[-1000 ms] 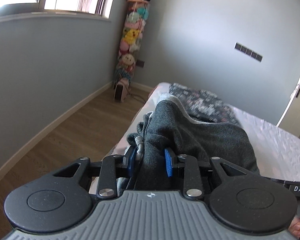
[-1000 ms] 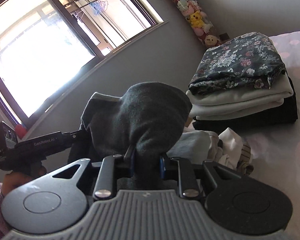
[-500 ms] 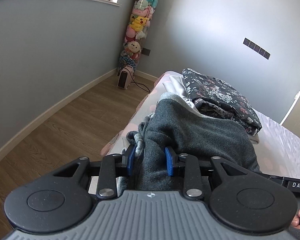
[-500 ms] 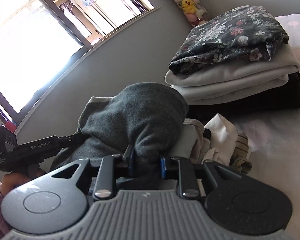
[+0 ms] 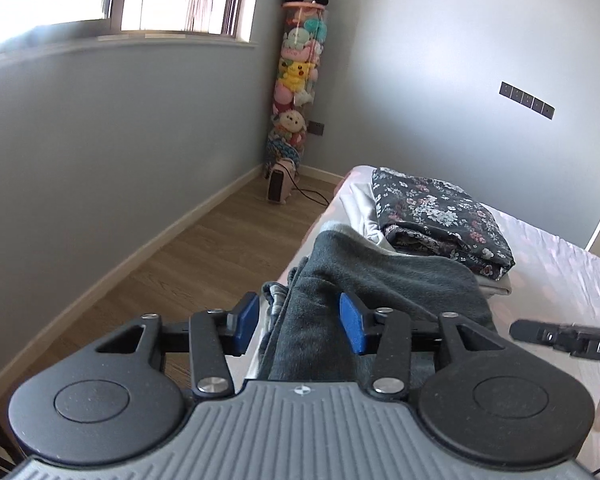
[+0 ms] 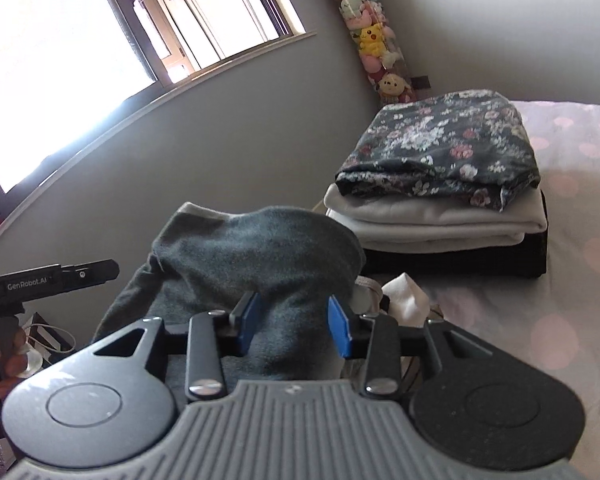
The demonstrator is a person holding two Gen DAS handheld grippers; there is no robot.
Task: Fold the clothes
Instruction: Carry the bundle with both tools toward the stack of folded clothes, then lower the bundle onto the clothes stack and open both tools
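Garment in work: a dark grey fleece garment [image 5: 384, 280], bunched in a mound at the near edge of the bed [image 5: 560, 272], with a pale lining showing along its far rim.

Left gripper [image 5: 299, 318]: jaws have just been opening. Blue pads [image 5: 247, 317] stand clear of the fabric on both sides, with a fold of the garment between them; released.

Right gripper [image 6: 294, 322]: jaws have just been opening. A fold of the same garment lies between the pads [image 6: 337, 326]. Whether the pads rest against the cloth cannot be told; no pinch is visible.

Beyond the garment, a folded stack [image 6: 440, 200] sits on the bed: floral item on top, cream item under it, black item at the bottom. Small light-coloured items [image 6: 404, 304] lie just beside the garment, in front of the stack.

A column of plush toys [image 5: 298, 80] occupies the room corner, with a small heater [image 5: 281, 186] on the floor at its base.
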